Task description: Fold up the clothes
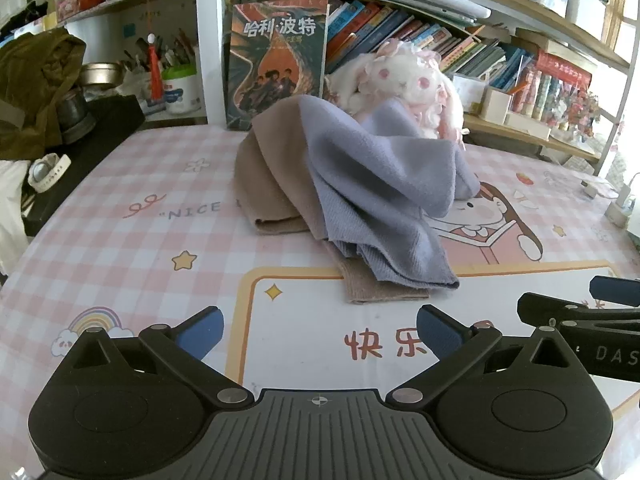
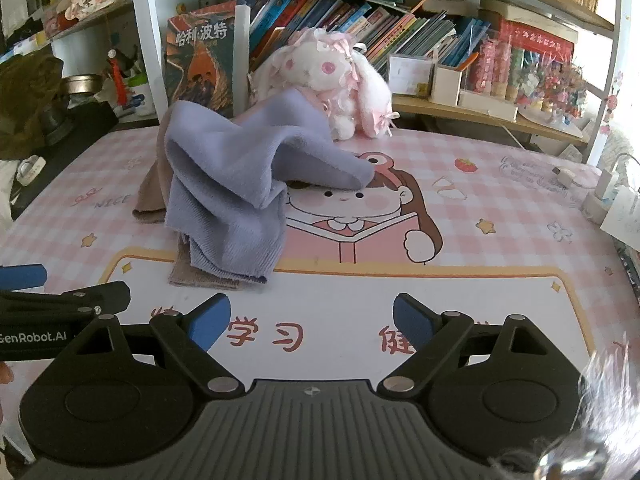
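A crumpled lavender cloth point(image 1: 372, 184) lies heaped on top of a tan cloth point(image 1: 272, 176) in the middle of the pink checked desk mat point(image 1: 120, 240). The same heap shows in the right wrist view, the lavender cloth point(image 2: 236, 188) over the tan cloth point(image 2: 150, 196). My left gripper point(image 1: 320, 334) is open and empty, low over the mat just in front of the heap. My right gripper point(image 2: 312, 322) is open and empty, in front of and to the right of the heap. Each gripper shows at the edge of the other's view.
A white plush rabbit point(image 2: 332, 76) sits behind the clothes against a bookshelf point(image 2: 400, 32) full of books. An olive bag point(image 1: 36, 88), a metal bowl point(image 1: 100, 74) and a watch point(image 1: 46, 172) lie at the left. Chargers and cables point(image 2: 600, 188) are at the right edge.
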{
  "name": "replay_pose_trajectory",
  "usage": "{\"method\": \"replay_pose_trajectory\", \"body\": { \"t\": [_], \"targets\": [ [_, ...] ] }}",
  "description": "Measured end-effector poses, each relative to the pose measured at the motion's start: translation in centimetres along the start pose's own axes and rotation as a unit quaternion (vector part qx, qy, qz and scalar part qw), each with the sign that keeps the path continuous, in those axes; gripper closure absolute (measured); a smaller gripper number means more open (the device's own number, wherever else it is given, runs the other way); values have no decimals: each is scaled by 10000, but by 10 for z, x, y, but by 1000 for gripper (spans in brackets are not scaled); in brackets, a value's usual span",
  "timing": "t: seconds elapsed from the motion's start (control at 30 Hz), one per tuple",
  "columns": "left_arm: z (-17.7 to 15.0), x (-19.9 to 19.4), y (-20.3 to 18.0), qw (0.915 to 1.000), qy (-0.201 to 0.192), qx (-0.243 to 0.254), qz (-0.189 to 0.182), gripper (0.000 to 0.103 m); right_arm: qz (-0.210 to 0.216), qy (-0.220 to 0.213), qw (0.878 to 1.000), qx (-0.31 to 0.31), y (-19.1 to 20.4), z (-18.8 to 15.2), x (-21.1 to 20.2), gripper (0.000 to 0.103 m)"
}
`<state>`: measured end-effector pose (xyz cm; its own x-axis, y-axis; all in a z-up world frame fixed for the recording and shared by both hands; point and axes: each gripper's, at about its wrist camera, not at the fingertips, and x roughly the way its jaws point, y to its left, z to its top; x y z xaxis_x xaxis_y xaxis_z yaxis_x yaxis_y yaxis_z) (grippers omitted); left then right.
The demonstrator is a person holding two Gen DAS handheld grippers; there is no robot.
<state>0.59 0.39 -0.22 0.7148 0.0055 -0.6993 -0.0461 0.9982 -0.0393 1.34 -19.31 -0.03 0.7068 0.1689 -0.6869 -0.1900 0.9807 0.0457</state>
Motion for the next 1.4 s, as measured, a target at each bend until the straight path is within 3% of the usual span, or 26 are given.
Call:
{"method": "replay_pose_trajectory", "body": {
  "t": [1.4],
  "targets": [
    [3,6,-1,10000,86,-17,2,0,5,32,10000,5,-3,2,5,15]
  ]
}}
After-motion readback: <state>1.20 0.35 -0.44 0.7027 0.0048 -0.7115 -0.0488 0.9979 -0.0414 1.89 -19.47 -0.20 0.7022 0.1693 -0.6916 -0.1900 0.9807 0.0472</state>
